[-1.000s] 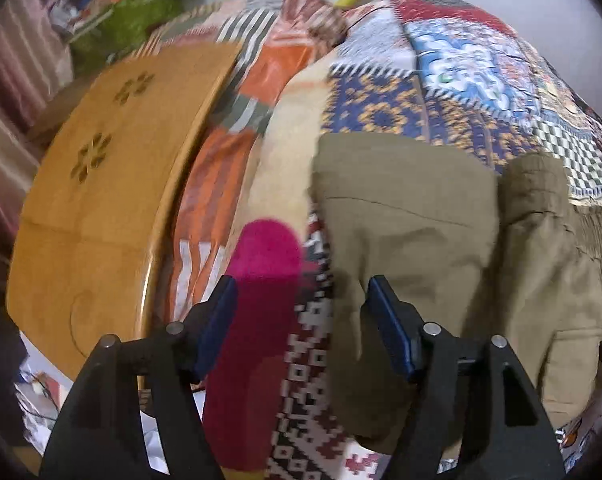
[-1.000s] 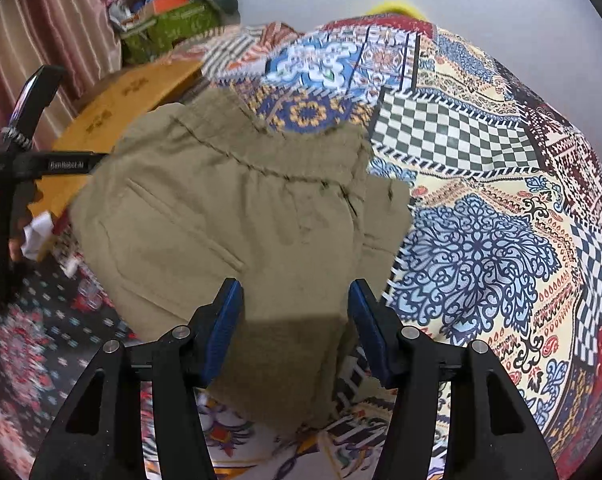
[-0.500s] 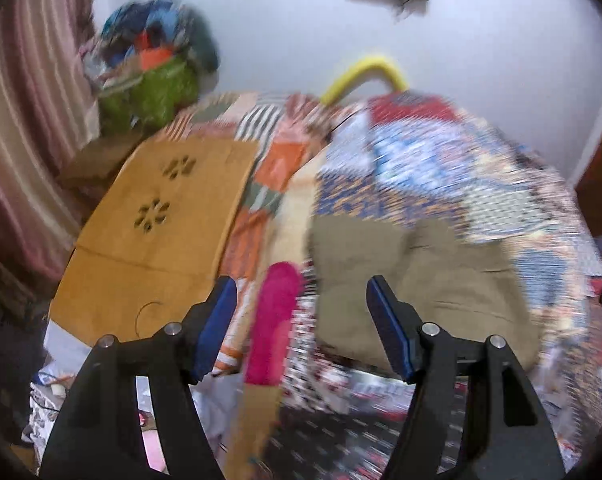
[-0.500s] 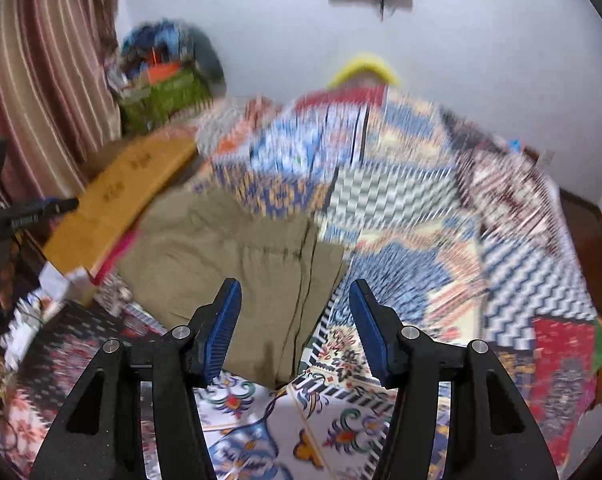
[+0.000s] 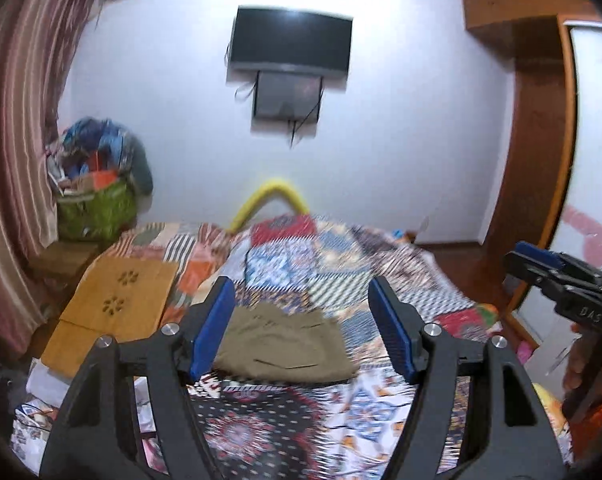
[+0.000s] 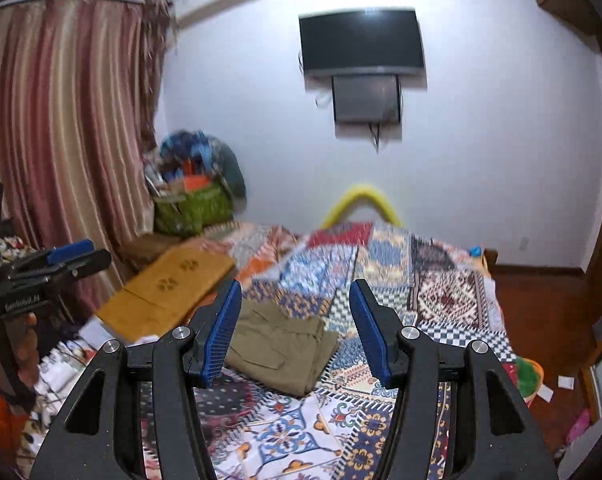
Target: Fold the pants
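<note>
Found the pants (image 6: 283, 350) lying as a compact olive bundle on the patchwork bed cover (image 6: 441, 300), near the left edge of the bed and just beside a wooden board (image 6: 169, 292). Judged the folding complete or nearly so: layered edges visible along the right side of the bundle, no leg trailing loose. Noted both tongs well apart from the garment and raised above it. Left tongs (image 5: 303, 328) seen with jaws apart and nothing between the pads, having just been opening a little further. Right tongs (image 6: 297, 334) seen likewise apart and empty, the pants showing only in the background between the fingers. Judged nothing left beyond a possible squaring of the bundle. Could not confirm the neatness of the fold: left wrist view blurred across the cover and garment, near corner of the bundle hidden behind the blue pad in both views. Underside and number of layers not visible. Opposite tongs cut off at the frame edge in each view, with only part of a hand (image 5: 581, 364) showing.
</note>
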Tool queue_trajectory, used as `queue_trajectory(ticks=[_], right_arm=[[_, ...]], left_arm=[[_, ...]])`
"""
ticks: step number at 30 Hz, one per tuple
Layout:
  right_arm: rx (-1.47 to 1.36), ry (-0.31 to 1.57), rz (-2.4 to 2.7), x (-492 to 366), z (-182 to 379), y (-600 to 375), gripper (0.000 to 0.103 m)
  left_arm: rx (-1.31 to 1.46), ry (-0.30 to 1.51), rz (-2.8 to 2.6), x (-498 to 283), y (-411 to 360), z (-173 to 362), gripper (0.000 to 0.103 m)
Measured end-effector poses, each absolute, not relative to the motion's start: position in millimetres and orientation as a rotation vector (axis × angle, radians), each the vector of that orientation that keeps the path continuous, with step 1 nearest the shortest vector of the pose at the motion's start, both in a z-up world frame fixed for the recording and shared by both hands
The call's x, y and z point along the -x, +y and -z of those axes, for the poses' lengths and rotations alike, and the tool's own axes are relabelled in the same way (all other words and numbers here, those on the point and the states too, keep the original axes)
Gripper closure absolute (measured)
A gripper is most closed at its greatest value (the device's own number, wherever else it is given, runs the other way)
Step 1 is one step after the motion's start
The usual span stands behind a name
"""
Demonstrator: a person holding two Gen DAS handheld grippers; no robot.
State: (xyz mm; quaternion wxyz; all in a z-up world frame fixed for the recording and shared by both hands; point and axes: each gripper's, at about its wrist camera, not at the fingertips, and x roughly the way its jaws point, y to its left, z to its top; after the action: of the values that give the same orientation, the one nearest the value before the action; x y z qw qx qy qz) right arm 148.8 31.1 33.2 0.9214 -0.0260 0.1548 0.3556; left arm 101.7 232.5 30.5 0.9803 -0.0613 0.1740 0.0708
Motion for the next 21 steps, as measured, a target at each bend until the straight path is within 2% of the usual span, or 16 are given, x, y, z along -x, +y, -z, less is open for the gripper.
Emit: queue_trajectory(ticks=[5,12,13,15,17,21], right_arm=[[0.043,0.217,-0.751,-98,-52,2,0.051],[0.0,0.159,-0.793,-62,-54,-24,0.049],[-0.006,0.157,-0.798,-58,-53,-26,0.048],[-0.022,0.15,-0.798,-55,-50,-31,0.034],[-0.037,0.141,-0.792,-53,-48,-33,0.027],[-0.04,0.136,-0.778,-48,-46,-37,0.019]], left_arm=[[0.121,0.254,-0.136,-42,190,-54,0.029],[0.08,0.147,-0.183,20,138,-70,0.018],[0.08,0.144,-0.182,25,134,-70,0.015],[0.082,0.138,-0.175,35,125,-70,0.012],[0.069,0.129,-0.186,45,115,-69,0.01],[0.05,0.117,-0.195,57,102,-67,0.0]])
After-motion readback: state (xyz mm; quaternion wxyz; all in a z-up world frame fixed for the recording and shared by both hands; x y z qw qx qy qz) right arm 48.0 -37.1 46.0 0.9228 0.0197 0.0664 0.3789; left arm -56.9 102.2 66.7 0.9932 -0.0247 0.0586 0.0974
